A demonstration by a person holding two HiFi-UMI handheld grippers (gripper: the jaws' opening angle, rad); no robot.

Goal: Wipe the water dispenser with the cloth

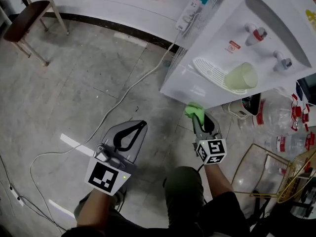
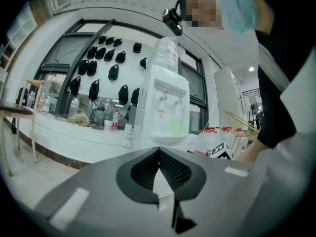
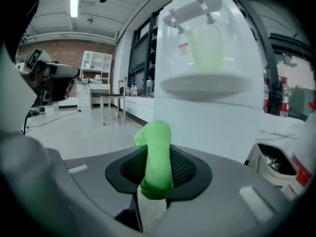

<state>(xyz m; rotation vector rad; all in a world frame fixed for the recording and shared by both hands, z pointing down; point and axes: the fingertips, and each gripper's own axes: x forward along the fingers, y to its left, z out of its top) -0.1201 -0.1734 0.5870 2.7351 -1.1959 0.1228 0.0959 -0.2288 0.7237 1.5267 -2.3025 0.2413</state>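
Water dispenser (image 1: 222,38) is seen ahead to the right, with a green cup (image 1: 242,76) on its drip tray. A white cable (image 1: 123,95) is laid across the floor at left. Bottles (image 1: 291,142) and a wire basket (image 1: 291,174) are crowded at right. The right gripper (image 1: 198,120) is clenched on the green cloth (image 1: 194,110), held just beside the dispenser's lower front. Contact cannot be told. The left gripper (image 1: 139,126) is held over bare floor, jaws pressed together with nothing between.

A grey floor (image 1: 84,78) is crossed by a white cord (image 1: 127,92), a brown chair (image 1: 27,15) is set near a long white ledge (image 1: 111,5), and a white shelf (image 3: 96,72) is seen by a brick wall (image 3: 52,53) under a bright ceiling light (image 3: 74,5).
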